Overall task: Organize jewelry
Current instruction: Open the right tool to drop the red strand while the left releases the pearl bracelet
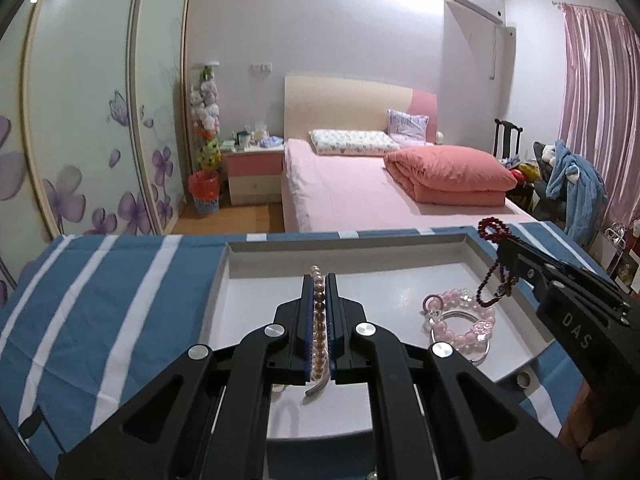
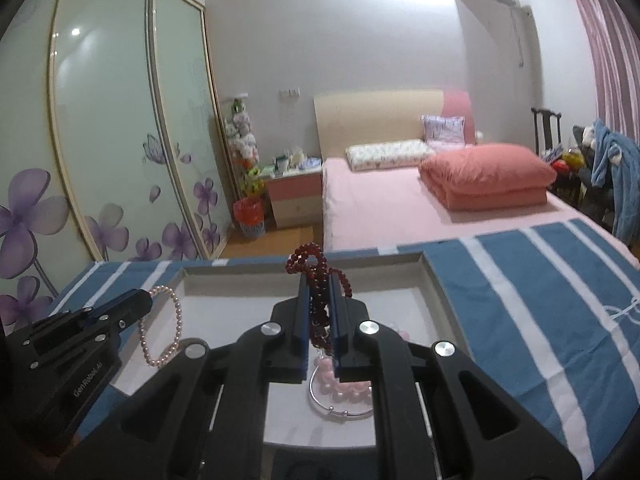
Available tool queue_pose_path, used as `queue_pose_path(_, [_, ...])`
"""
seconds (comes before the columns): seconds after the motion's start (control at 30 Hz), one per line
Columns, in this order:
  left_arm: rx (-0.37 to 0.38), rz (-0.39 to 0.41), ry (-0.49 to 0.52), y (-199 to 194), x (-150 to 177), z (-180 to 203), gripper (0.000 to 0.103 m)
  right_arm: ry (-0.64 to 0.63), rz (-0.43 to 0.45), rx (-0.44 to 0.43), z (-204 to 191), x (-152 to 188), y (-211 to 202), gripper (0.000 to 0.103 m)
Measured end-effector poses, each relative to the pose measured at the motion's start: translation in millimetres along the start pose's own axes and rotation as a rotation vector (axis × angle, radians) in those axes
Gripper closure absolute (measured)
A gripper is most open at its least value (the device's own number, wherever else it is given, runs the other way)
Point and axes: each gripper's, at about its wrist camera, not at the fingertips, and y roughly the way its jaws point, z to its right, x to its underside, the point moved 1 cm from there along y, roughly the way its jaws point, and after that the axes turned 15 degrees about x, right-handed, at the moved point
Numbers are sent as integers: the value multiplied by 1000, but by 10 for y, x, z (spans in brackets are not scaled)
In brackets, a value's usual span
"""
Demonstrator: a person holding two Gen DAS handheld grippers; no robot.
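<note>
Dangling mid-frame over the white tray (image 1: 404, 249), the pearl strand (image 1: 319, 320) is pinched in the left gripper (image 1: 319, 280). Red beads (image 2: 318, 280) are clamped in the right gripper (image 2: 319, 280), pink bracelet (image 1: 464, 320) lying in the tray, lower right.

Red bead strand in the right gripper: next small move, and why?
Probably lower the right gripper and release the red bead strand onto bare tray floor, clear of the pink bracelet. The strand hangs clamped above the tray, and the left gripper is occupied holding the pearl bracelet.
</note>
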Motion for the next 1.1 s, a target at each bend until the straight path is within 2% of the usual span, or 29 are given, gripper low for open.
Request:
queue_pose_path(0.17, [18, -32, -10, 134, 0, -8, 97, 7, -65, -12, -9, 40, 232, 94])
queue_pose_path(0.27, [27, -45, -24, 192, -26, -43, 97, 9, -102, -21, -24, 60, 354, 89])
queue_pose_path(0.3, [32, -48, -33, 210, -37, -51, 96, 7, -106, -21, -33, 66, 357, 78])
queue_pose_path(0.37, [35, -48, -54, 196, -47, -93, 96, 12, -97, -17, -19, 66, 331, 66])
queue_pose_path(0.6, [4, -31, -105, 10, -82, -300, 96, 50, -76, 0, 189, 39, 167, 66])
queue_pose_path(0.97, [-53, -10, -106, -389, -18, -419, 96, 47, -49, 24, 414, 48, -217, 66])
queue_pose_path(1.03, [-57, -10, -107, -475, 7, -434, 89, 46, -48, 27, 447, 54, -291, 66])
queue_pose_path(1.1, [-70, -5, -103, -568, 58, -435, 72, 47, -52, 31, 507, 79, -370, 66])
